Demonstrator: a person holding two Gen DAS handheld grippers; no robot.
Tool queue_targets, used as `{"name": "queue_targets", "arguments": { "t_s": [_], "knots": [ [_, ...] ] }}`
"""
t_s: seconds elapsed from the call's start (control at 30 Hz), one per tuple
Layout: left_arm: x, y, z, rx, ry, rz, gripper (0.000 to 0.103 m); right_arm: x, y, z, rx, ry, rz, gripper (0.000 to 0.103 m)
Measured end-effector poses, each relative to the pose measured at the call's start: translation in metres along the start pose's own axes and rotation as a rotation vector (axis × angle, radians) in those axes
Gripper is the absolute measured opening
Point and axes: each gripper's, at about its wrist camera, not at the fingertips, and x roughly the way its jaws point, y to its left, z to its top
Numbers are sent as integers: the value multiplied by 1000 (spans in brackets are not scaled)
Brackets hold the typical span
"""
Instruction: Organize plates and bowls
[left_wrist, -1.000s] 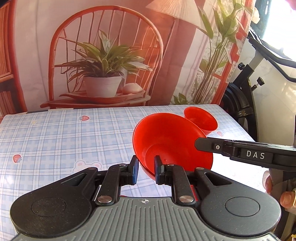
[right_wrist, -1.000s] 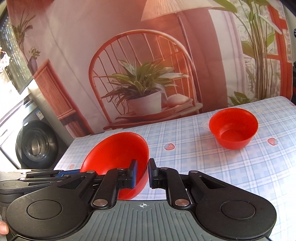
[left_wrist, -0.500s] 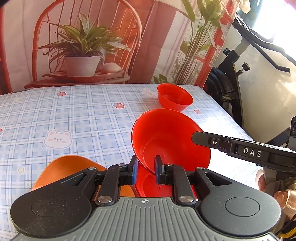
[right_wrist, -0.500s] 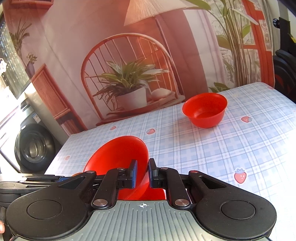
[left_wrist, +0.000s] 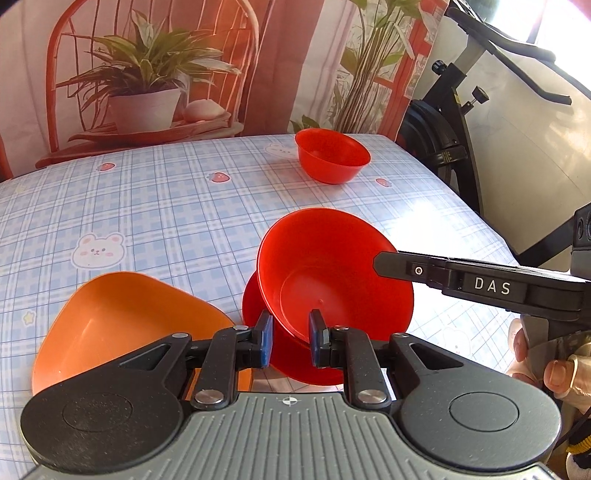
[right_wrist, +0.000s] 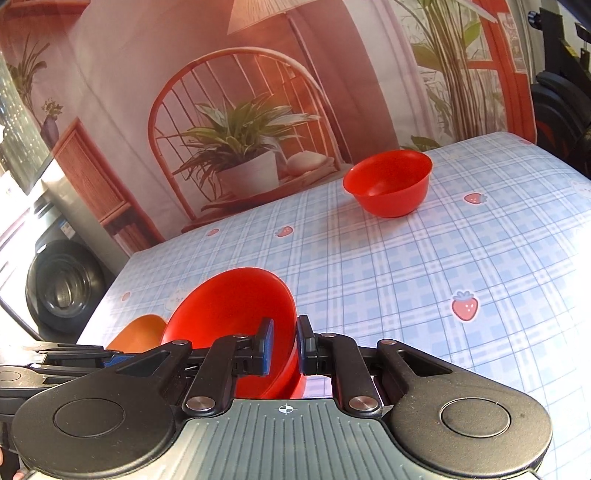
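Note:
A red bowl (left_wrist: 332, 273) hangs tilted just above a red plate (left_wrist: 255, 299) on the checked tablecloth. My left gripper (left_wrist: 290, 338) is shut on the bowl's near rim. My right gripper (right_wrist: 283, 343) is shut on the opposite rim of the same bowl (right_wrist: 229, 314); its finger (left_wrist: 402, 264) reaches in from the right in the left wrist view. An orange plate (left_wrist: 122, 325) lies to the left of the red plate. A second red bowl (left_wrist: 332, 155) stands upright at the table's far side, also in the right wrist view (right_wrist: 388, 182).
The table's right edge (left_wrist: 480, 221) borders an exercise bike (left_wrist: 461, 122). A printed backdrop with chair and plant (left_wrist: 147, 81) hangs behind the table. A washing machine (right_wrist: 62, 288) stands beyond the left edge.
Both grippers have carried the red bowl down and toward the near side. The red plate and the orange plate have come into view beneath it.

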Motion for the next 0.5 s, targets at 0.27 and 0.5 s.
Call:
{"name": "queue_targets", "arguments": {
  "t_s": [0.27, 0.5],
  "knots": [
    [2, 0, -4, 2, 18, 5, 20, 4, 0, -3, 0, 17, -5, 14],
    [4, 1, -5, -3, 34, 3, 20, 8, 0, -4, 1, 32, -8, 14]
  ]
}}
